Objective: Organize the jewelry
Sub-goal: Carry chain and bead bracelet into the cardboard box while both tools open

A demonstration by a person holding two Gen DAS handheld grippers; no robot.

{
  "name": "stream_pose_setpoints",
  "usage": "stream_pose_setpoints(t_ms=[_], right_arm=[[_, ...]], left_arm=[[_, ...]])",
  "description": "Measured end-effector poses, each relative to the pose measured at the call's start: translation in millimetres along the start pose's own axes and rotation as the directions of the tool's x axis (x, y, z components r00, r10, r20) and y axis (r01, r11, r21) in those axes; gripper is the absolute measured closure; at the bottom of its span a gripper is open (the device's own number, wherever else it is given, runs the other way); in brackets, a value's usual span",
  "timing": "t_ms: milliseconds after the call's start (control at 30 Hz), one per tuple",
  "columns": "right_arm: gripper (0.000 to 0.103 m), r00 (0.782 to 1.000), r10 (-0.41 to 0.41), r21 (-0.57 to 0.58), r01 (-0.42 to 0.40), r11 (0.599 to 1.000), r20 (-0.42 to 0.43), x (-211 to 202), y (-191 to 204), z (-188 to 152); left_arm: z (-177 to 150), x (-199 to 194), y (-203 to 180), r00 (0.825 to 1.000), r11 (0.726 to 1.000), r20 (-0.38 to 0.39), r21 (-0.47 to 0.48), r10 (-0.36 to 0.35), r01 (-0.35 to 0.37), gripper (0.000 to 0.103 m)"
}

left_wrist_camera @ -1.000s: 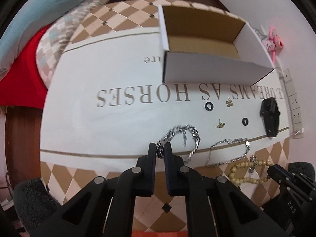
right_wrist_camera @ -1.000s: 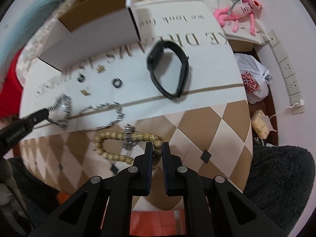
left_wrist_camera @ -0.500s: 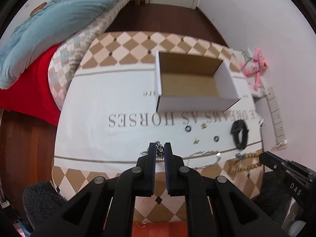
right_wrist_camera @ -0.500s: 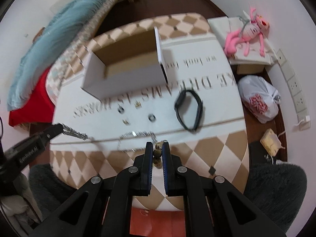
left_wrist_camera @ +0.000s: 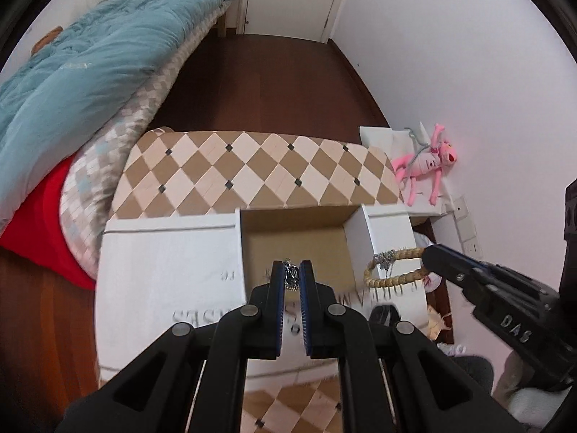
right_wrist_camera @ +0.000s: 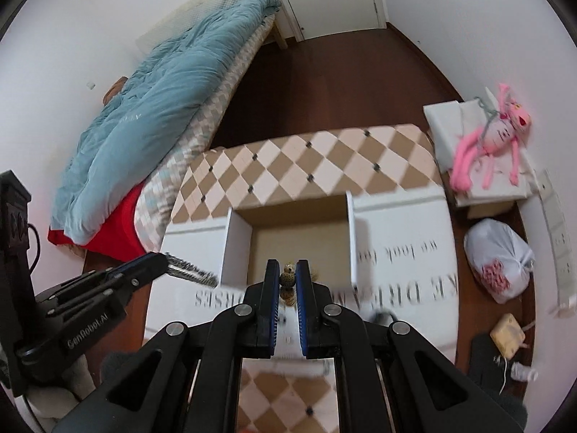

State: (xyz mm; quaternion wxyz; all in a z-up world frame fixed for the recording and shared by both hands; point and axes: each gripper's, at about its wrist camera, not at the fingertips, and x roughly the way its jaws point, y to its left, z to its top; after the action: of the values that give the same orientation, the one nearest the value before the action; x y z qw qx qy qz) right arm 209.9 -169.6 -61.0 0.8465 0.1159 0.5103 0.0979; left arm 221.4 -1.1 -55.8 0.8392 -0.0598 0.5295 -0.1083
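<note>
My left gripper [left_wrist_camera: 291, 276] is shut on a silver chain bracelet [left_wrist_camera: 290, 275], held high above the table; in the right wrist view the chain [right_wrist_camera: 190, 271] hangs from its tip at the left. My right gripper [right_wrist_camera: 287, 279] is shut on a wooden bead bracelet [right_wrist_camera: 287, 281]; in the left wrist view the bead loop [left_wrist_camera: 387, 269] dangles from its tip. The open white cardboard box [left_wrist_camera: 295, 245] with a brown inside lies below and ahead of both grippers; it also shows in the right wrist view [right_wrist_camera: 299, 241]. A black watch band [left_wrist_camera: 382, 315] lies on the table, partly hidden.
The table has a white lettered runner [left_wrist_camera: 169, 270] over a brown and cream diamond-pattern cloth [left_wrist_camera: 259, 173]. A bed with a teal duvet [left_wrist_camera: 83, 57] is to the left. A pink plush toy [left_wrist_camera: 425, 169] and a white plastic bag [right_wrist_camera: 499, 259] are at the right.
Both grippers have risen well above the table with their bracelets and moved forward, so the box now sits directly below and ahead of the fingertips. The table looks much smaller.
</note>
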Motion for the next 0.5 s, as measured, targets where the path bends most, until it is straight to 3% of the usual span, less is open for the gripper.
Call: stream_pose_setpoints(t_ms=[367, 500], right_arm=[[0.093, 0.995, -0.026, 0.017, 0.027, 0.999, -0.093, 80, -12, 49], [0.092, 0.975, -0.009, 0.026, 0.016, 1.0, -0.224, 117, -21, 46]], left_arm=[[40, 78, 9, 0.991, 1.0, -0.137, -0.02, -0.004, 0.001, 0.096], [44, 88, 17, 0.985, 0.998, -0.167, -0.041, 0.037, -0.045, 0.093]])
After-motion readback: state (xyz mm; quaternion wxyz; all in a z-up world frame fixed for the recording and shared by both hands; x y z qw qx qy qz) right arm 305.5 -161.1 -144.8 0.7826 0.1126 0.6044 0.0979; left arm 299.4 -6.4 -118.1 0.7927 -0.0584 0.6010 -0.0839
